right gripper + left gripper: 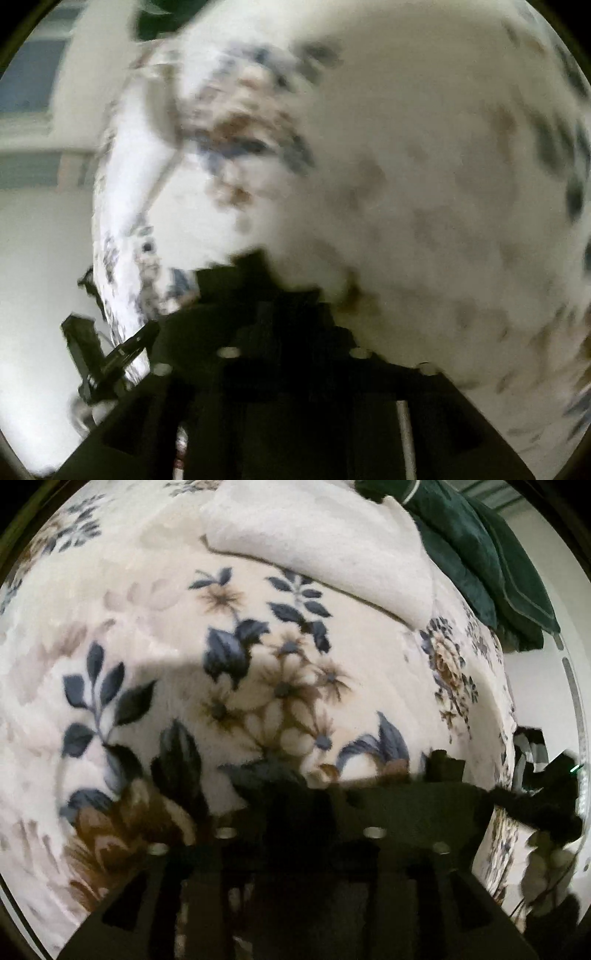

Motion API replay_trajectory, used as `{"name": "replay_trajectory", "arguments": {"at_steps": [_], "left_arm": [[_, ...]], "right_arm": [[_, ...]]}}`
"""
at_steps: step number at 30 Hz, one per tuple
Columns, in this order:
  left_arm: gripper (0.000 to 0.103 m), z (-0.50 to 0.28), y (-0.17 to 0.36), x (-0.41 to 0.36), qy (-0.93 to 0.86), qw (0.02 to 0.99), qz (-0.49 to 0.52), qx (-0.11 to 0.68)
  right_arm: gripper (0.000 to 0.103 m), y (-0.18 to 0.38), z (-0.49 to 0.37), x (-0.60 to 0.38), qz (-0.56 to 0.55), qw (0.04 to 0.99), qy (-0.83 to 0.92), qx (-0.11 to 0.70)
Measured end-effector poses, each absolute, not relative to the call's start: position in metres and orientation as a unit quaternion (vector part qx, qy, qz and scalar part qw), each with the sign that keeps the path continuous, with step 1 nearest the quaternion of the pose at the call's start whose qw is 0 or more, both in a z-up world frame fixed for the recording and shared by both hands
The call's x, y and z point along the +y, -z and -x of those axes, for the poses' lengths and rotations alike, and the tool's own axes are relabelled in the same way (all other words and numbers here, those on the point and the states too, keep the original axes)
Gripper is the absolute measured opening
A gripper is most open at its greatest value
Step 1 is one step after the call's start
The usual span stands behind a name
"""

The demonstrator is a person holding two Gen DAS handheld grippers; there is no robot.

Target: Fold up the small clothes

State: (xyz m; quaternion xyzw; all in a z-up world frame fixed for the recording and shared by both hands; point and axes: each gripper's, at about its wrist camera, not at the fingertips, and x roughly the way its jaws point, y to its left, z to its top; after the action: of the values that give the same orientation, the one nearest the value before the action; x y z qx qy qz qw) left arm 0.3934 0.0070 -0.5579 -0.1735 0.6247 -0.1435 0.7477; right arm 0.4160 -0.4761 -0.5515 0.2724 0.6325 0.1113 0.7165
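While the left gripper [314, 771] hovers over a floral blanket [155, 635] near a white towel [325, 546], neither gripper's jaw state can be told.

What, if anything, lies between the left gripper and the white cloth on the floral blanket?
Nothing visible. Only bare floral blanket lies between the left gripper and the white cloth; the dark green fabric sits beyond it.

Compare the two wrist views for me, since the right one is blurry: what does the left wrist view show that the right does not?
Only the left view shows a folded white cloth with a dark edge line, lying on the blanket, and a dark green fabric beyond it. Only the right view shows a pale wall at its left. Both share the floral blanket.
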Motion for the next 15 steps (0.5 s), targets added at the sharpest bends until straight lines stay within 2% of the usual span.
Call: {"name": "replay_trajectory", "arguments": {"at_steps": [1, 2, 5, 8, 11, 12, 14, 15], "left_arm": [[0.053, -0.392, 0.556, 0.006, 0.146, 0.750, 0.174, 0.621], [0.054, -0.391, 0.555, 0.006, 0.149, 0.753, 0.176, 0.617], [0.054, -0.386, 0.557, 0.004, 0.145, 0.755, 0.173, 0.616], [0.054, -0.380, 0.561, 0.003, 0.145, 0.755, 0.171, 0.617], [0.054, -0.378, 0.563, 0.006, 0.145, 0.753, 0.180, 0.616], [0.054, -0.379, 0.563, 0.006, 0.145, 0.752, 0.182, 0.617], [0.054, -0.380, 0.562, 0.007, 0.148, 0.752, 0.183, 0.615], [0.054, -0.380, 0.561, 0.007, 0.153, 0.754, 0.182, 0.613]], "right_arm": [[0.069, 0.541, -0.423, -0.463, -0.242, 0.725, -0.142, 0.629], [0.071, 0.535, -0.430, -0.446, -0.211, 0.725, -0.179, 0.631], [0.071, 0.545, -0.457, -0.367, -0.028, 0.677, -0.272, 0.683], [0.071, 0.569, -0.466, -0.316, 0.078, 0.619, -0.328, 0.710], [0.070, 0.603, -0.466, -0.294, 0.138, 0.565, -0.355, 0.731], [0.066, 0.610, -0.466, -0.292, 0.134, 0.549, -0.365, 0.740], [0.036, 0.616, -0.473, -0.296, 0.082, 0.515, -0.381, 0.764], [0.034, 0.617, -0.478, -0.304, 0.029, 0.486, -0.393, 0.780]]}}
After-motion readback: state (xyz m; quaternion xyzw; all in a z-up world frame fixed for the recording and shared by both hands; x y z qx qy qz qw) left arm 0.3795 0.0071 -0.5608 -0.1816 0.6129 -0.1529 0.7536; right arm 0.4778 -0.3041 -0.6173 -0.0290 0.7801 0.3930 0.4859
